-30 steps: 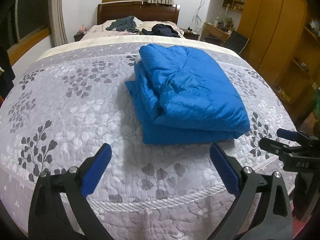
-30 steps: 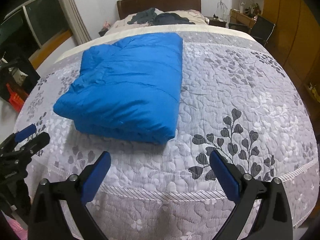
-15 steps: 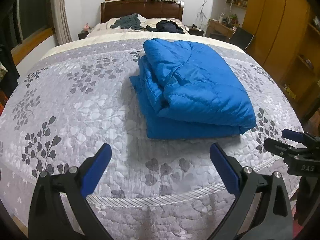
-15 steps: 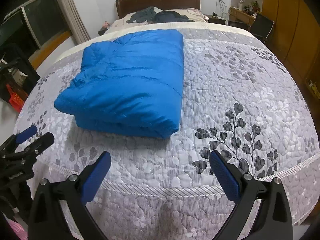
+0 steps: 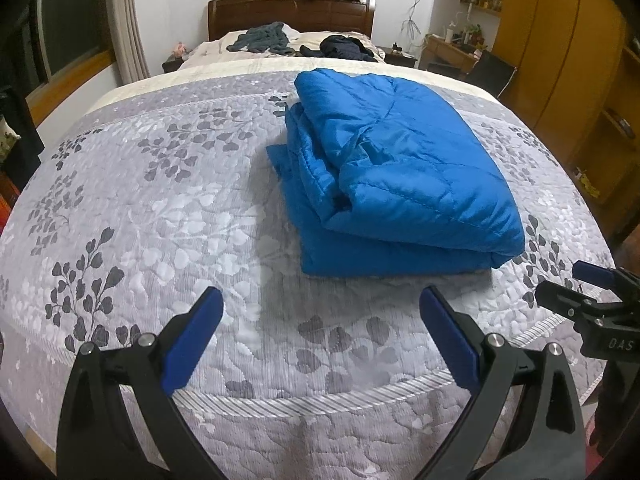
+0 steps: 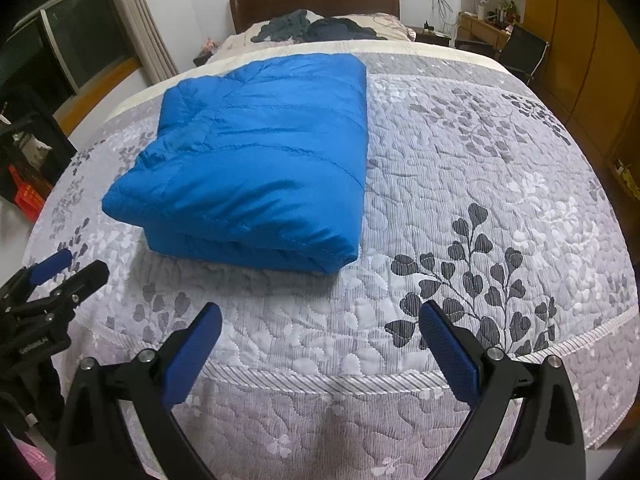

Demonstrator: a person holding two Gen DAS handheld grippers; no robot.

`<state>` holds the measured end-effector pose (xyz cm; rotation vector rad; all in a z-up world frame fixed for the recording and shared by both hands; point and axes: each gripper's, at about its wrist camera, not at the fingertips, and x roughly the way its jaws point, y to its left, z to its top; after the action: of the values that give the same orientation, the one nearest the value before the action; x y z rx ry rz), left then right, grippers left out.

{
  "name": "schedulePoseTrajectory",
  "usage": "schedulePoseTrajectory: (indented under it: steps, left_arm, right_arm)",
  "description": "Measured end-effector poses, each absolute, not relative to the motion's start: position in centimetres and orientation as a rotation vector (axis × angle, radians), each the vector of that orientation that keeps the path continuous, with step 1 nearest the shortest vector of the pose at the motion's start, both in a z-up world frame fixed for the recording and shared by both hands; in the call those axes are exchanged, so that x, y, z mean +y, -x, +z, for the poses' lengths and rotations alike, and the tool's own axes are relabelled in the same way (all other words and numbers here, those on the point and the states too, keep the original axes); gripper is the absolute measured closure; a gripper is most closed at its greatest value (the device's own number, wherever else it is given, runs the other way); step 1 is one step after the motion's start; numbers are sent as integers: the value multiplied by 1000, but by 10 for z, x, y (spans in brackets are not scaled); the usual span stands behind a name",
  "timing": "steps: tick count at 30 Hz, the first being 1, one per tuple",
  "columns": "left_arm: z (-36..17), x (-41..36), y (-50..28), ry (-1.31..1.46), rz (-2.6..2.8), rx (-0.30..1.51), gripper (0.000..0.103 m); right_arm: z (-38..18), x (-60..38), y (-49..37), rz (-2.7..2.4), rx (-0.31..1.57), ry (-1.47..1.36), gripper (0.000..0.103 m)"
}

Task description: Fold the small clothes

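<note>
The blue padded jacket (image 5: pixel 400 184) lies folded on the grey leaf-patterned bedspread (image 5: pixel 140 208); the left gripper (image 5: pixel 320 312) hangs near it, jaws spread and empty. The right gripper (image 6: pixel 320 320) also gapes, holding nothing.

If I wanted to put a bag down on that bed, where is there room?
Bare grey leaf-patterned quilt lies left of the folded blue padded jacket, and to its right, and in front near the open left gripper. The headboard end is crowded with dark clothes.
</note>
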<state>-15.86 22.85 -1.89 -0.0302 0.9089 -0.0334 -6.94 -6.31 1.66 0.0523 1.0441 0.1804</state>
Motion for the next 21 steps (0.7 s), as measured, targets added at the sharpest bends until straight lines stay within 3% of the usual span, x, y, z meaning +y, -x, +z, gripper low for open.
schedulePoseTrajectory:
  steps: [21]
  left_arm:
    - [-23, 230, 157, 30, -40, 917, 5]
  right_arm:
    - [17, -62, 67, 187, 1032, -31, 4]
